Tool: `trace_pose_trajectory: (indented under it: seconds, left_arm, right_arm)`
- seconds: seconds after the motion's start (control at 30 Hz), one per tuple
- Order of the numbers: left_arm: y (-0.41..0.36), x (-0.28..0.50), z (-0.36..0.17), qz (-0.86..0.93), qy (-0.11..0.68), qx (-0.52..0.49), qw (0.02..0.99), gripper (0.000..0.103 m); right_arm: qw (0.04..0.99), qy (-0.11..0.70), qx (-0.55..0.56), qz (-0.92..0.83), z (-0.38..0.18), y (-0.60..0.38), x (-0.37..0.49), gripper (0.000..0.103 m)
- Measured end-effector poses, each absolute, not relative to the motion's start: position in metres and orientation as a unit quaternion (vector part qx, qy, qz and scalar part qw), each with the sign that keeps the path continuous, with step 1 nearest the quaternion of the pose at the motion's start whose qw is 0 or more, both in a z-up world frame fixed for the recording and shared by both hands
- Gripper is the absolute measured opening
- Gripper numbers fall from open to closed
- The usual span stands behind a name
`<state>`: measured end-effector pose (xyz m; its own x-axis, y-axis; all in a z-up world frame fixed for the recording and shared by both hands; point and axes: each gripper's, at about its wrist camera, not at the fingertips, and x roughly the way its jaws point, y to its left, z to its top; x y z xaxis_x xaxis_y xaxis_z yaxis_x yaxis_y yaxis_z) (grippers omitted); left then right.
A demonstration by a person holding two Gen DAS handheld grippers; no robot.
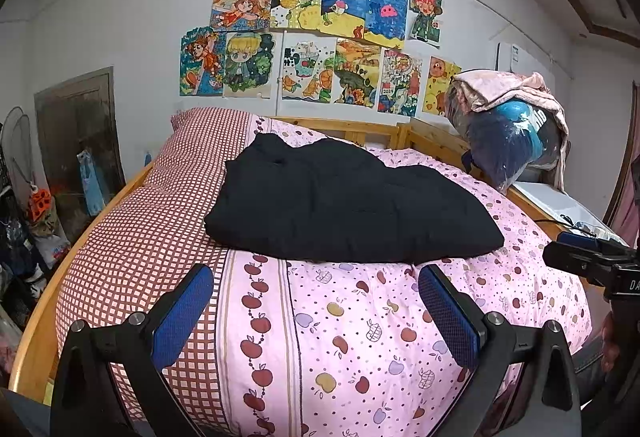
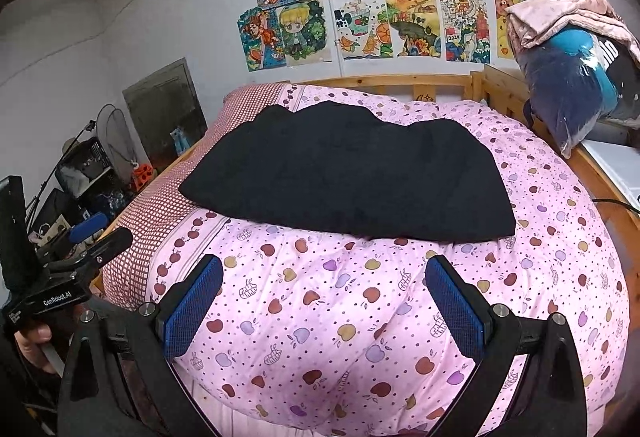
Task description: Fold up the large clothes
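Bedroom w/ a white wall [image 1: 120,17] carrying a block of children's drawings [image 1: 316,41]; a wooden bed frame [image 1: 352,125] is supporting a pink apple-print quilt [image 1: 360,317]. We are looking along both grippers from the near end of the bed.

Left gripper [image 1: 316,311]: jaws are standing wide apart, blue pads [image 1: 182,317] facing each other, nothing btwn them; they are hovering over the quilt, approx. where the pink print is meeting a red-checked panel [image 1: 140,237].

Right gripper [image 2: 324,301]: jaws are likewise spread wide and gripping nothing, hovering over the pink print just short of the garment's near edge.

Task item: a black garment [image 2: 348,173], already folded into a thick rough rectangle, is lying flat on the quilt toward the middle of the bed, well ahead of both sets of fingers and touching neither. In the left view its left part is overlapping the checked panel.

Each view is also catching the other gripper at its edge: the right one at the right margin of the left view, the left one at the left margin of the right view, w/ a hand [image 2: 34,345] gripping its handle.

Beyond the bed's right corner, a plastic-wrapped blue bundle [image 1: 508,145] is sitting under a pink cloth [image 1: 504,89]. At the left wall, cluttered storage items [image 2: 88,173] are standing beside a dark framed panel [image 1: 80,133].
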<state>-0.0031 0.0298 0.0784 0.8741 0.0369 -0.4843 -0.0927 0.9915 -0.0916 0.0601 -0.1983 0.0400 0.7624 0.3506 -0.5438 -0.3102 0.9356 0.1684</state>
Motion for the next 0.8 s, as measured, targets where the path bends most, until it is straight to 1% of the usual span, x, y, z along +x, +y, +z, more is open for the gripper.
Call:
trace_pose_trajectory:
  seconds: [0.8]
  left_arm:
    - [0.0303, -0.0018, 0.0791, 0.040, 0.246, -0.055, 0.967, 0.103]
  right_arm:
    - [0.936, 0.297, 0.038, 0.184, 0.0375, -0.2003, 0.0599, 0.100]
